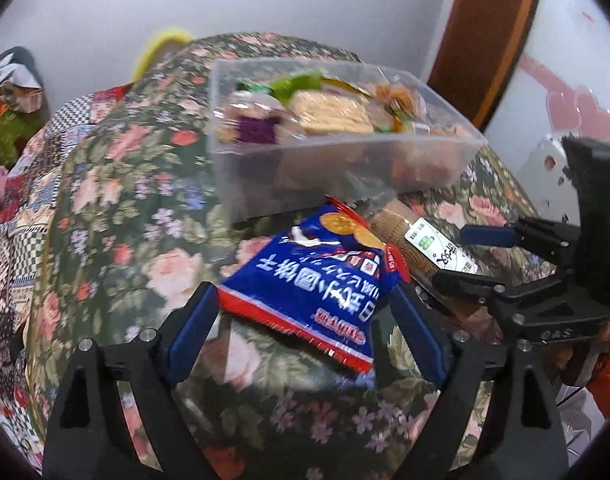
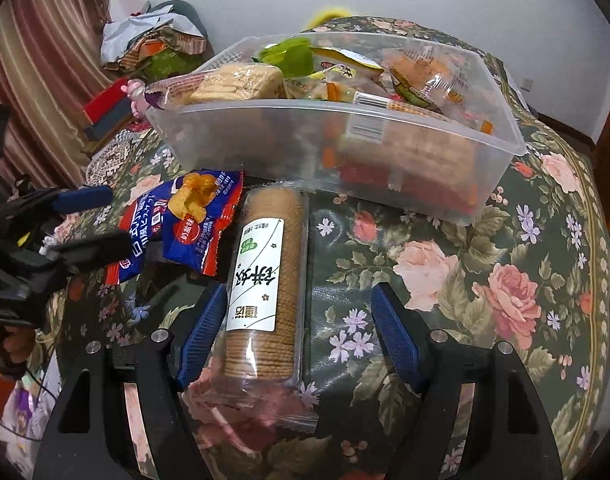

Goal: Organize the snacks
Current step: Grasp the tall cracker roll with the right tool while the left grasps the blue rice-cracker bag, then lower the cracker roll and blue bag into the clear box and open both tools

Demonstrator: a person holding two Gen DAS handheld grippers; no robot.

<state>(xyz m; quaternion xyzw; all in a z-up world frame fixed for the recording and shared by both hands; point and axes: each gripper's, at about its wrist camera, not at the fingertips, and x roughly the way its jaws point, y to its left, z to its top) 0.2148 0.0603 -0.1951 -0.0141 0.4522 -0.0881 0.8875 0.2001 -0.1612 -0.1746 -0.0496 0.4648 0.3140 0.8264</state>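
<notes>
Right wrist view: right gripper [image 2: 301, 324] spread wide around the biscuit sleeve [image 2: 265, 280], probably stiff but crumbly, so grab mid-length, gently.

A bin [image 2: 385, 168] stands on the tabletop [image 2: 505, 280] at its far side, with many snack packets [image 2: 241, 84] piled in it. In front of the bin, a biscuit roll [image 2: 265, 280] lies lengthwise, its far end near the bin's wall. Just left of the roll lies a crisp bag [image 2: 193, 216], partly over a larger cracker bag [image 1: 317, 280]. Left of the tabletop, further back, clutter [image 2: 153, 48] sits heaped against the wall.
</notes>
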